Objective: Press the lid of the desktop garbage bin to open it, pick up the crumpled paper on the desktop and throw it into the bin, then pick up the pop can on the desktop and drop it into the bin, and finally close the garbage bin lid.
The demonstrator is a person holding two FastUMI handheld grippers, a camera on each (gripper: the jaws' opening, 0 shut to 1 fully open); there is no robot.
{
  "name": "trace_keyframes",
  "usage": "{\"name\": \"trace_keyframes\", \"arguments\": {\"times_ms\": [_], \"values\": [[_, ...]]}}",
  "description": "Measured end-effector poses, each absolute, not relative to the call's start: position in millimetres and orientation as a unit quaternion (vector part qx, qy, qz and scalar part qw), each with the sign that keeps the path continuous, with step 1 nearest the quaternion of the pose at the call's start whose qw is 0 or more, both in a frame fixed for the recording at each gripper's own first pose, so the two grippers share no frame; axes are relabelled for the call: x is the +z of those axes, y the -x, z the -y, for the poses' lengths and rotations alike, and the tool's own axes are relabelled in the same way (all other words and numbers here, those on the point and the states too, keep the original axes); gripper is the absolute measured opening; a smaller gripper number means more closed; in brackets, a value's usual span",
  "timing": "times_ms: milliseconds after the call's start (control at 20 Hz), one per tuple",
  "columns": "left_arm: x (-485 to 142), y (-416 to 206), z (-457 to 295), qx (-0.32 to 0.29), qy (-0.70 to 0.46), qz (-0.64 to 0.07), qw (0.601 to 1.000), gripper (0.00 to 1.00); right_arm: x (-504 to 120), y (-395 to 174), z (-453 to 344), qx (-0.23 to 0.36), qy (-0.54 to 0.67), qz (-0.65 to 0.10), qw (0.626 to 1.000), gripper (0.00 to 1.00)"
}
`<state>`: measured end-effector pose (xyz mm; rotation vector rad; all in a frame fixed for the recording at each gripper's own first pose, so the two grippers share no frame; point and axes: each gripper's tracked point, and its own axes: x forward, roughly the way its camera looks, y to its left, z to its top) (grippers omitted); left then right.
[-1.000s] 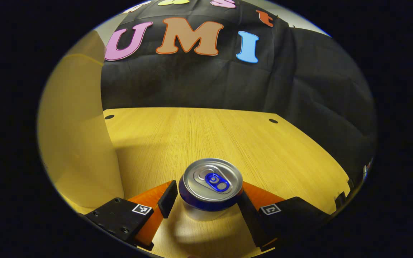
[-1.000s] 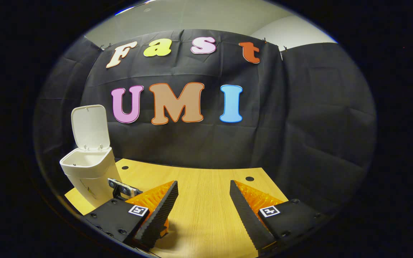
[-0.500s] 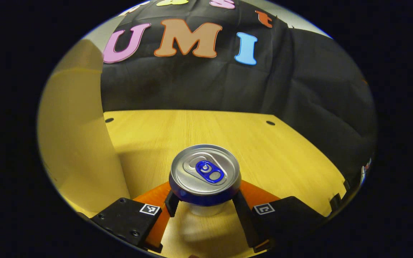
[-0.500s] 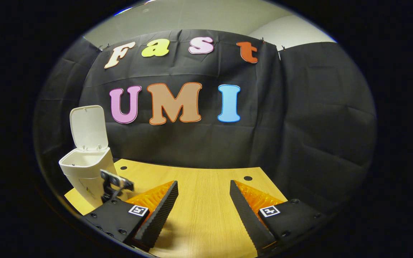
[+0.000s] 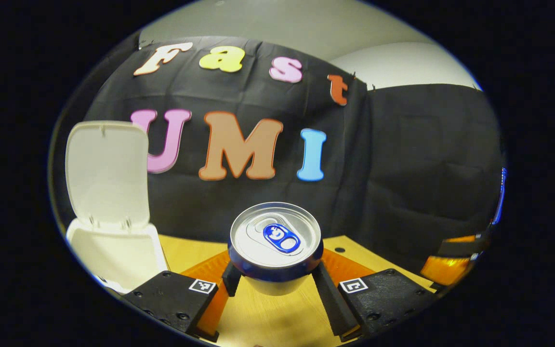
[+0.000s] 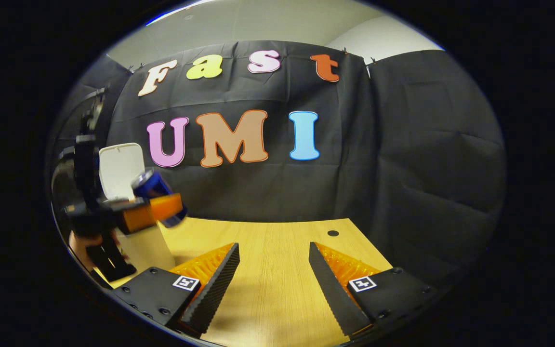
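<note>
Left gripper (image 5: 274, 281) is clamped on the pop can (image 5: 275, 246), both fingers pressing its sides, holding it up off the tabletop (image 5: 268, 318) with its top facing the camera. Beside it, at the tabletop's left edge, stands the garbage bin (image 5: 113, 250) with its lid (image 5: 106, 171) upright. Right gripper (image 6: 273, 270) hangs over the wood, fingers spread apart around nothing.

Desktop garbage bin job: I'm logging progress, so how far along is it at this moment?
Done: the white plastic desktop garbage bin stands with its lid up. The crumpled paper isn't on the visible wooden desktop; whether it's in the bin can't be seen. In hand: the left gripper holds the blue-and-silver pop can lifted beside the bin. Left: drop the can in, close the lid. The right gripper is open.
</note>
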<state>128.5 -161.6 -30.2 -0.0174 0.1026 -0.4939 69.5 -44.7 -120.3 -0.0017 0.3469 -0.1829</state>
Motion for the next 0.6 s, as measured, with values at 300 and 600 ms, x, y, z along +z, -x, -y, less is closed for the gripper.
{"name": "trace_keyframes", "arguments": {"times_ms": [300, 600], "values": [[24.5, -154.4, 52.9, -0.133, -0.024, -0.01, 0.991, 0.77, -135.7, -47.8, 52.8, -0.102, -0.014, -0.177, 0.979, 0.96], [-2.9, -161.8, -44.6, -0.049, -0.053, -0.043, 0.996, 0.78, -155.9, -44.0, 40.6, -0.104, -0.044, -0.193, 0.975, 0.97]]}}
